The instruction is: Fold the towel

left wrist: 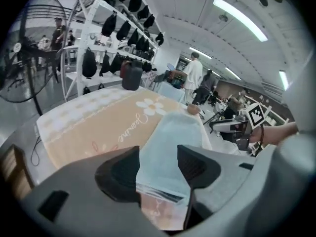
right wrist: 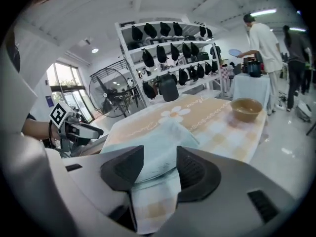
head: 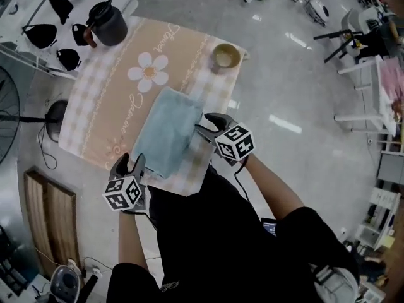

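Fingers (left wrist: 118,174) of the left gripper (left wrist: 158,168) stand spread with nothing pinched. Those of the right gripper (right wrist: 159,171) are likewise parted, and only the resting towel (right wrist: 157,154) shows in their gap.

In the head view the pale blue towel (head: 165,131) lies as a folded rectangle at frame centre. The left gripper (head: 129,164) sits off its lower-left corner and the right gripper (head: 211,125) beside its right edge. The left gripper view shows stacked layers at the towel's (left wrist: 173,147) near edge.

Beneath it lies a peach checked tablecloth (head: 107,106). A brown bowl (head: 226,56) stands near the upper right corner and a black pot (head: 108,23) at upper left.

Probable hazards:
- A jaw closing low on the towel's edge may catch the tablecloth too, dragging it and shifting the bowl.
- Gripping only the top layer would likely pull the fold open.
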